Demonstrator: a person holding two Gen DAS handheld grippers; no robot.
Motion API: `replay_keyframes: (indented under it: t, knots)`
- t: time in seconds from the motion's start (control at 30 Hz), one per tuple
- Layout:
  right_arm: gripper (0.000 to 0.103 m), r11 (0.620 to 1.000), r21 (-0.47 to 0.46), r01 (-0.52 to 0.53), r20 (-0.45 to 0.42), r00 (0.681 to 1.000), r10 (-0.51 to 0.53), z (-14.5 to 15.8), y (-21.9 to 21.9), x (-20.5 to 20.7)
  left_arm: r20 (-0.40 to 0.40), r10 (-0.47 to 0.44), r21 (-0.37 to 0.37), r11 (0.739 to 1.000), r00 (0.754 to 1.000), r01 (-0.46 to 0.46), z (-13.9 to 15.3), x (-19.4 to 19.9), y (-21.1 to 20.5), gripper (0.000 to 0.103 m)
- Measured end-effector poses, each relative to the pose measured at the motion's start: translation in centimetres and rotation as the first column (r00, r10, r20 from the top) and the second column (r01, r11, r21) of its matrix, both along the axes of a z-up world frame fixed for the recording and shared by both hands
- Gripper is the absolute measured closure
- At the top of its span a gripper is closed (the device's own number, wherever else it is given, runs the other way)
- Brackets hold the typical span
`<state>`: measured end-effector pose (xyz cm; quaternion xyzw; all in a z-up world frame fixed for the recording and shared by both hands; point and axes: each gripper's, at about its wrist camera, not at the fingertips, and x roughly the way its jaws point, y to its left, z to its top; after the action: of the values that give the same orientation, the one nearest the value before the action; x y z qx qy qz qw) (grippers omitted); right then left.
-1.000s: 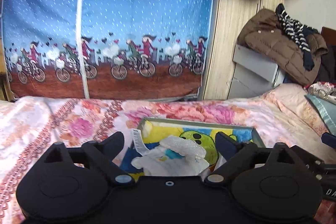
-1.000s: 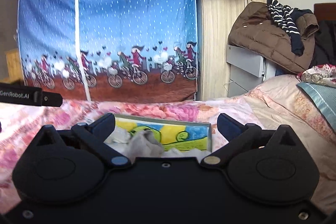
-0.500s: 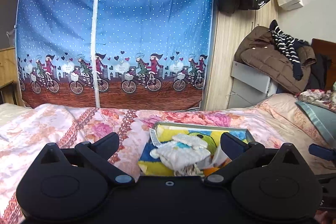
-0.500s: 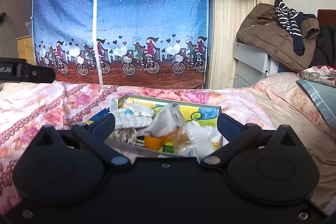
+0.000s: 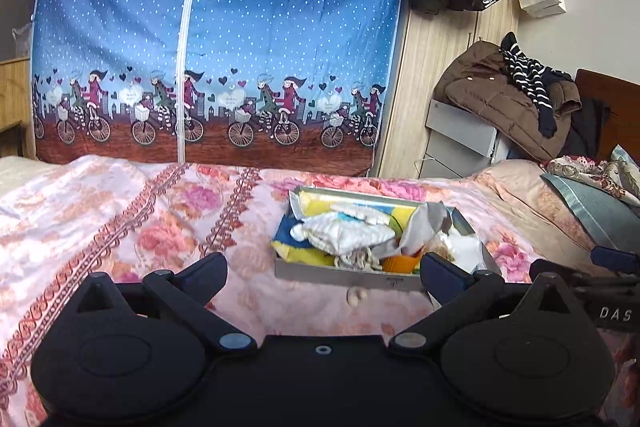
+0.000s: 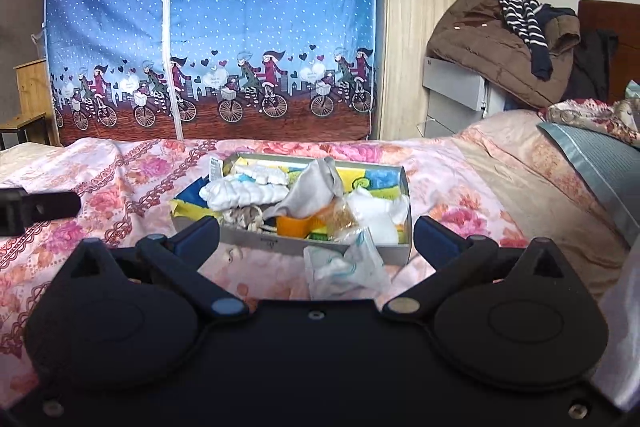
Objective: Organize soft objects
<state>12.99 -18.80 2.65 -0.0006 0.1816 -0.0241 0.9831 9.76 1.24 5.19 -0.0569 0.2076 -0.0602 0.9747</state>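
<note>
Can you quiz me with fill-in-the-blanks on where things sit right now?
1. The box of socks rests on the floral ____.
2. Both the left hand-held gripper and the right hand-held gripper stand ____, gripping nothing.
3. The grey sock lies ____ the box.
4. The clear plastic packet hangs over the box's ____ wall.

Missing words: bedspread; open; inside; near

Box on the bed, wardrobe behind

The box (image 6: 320,251) sits on the bed (image 6: 100,187) at 12 o'clock, socks (image 6: 244,193) inside; a packet (image 6: 344,267) lies before it, the fabric wardrobe (image 6: 208,27) behind, coats (image 6: 492,43) at 2 o'clock.
</note>
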Motion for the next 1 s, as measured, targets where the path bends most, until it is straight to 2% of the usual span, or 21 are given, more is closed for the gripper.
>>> replay_keyframes:
  t: [0.3,0.47,0.63,0.73,0.87,1.0]
  knots:
    - [0.0,0.993,-0.099,0.058,-0.056,0.996,-0.064,-1.5,1.6,-0.1,-0.051,0.019,0.011,1.0,0.999,-0.018,-2.8,0.1,-0.1,0.001]
    - [0.0,0.998,-0.033,0.046,-0.14,0.989,-0.051,-3.0,1.8,1.3,-0.115,0.052,0.077,0.996,0.992,-0.043,-4.2,1.1,-0.3,0.001]
    - [0.0,0.998,-0.043,0.053,-0.174,0.983,-0.059,-3.8,2.4,1.5,-0.175,0.067,0.048,0.997,0.982,-0.059,-5.2,1.9,0.1,0.001]
    - [0.0,0.997,-0.041,0.066,-0.205,0.976,-0.073,-4.2,2.2,1.7,-0.185,0.072,0.036,0.997,0.98,-0.066,-5.3,2.0,0.2,0.001]
    - [0.0,0.996,-0.036,0.08,-0.266,0.96,-0.087,-4.9,2.0,1.9,-0.187,0.077,0.06,0.996,0.979,-0.067,-5.5,1.8,0.0,0.001]
    - [0.0,0.996,-0.038,0.082,-0.29,0.953,-0.089,-5.5,2.0,2.2,-0.192,0.071,0.086,0.995,0.979,-0.055,-5.7,1.8,-0.4,0.001]
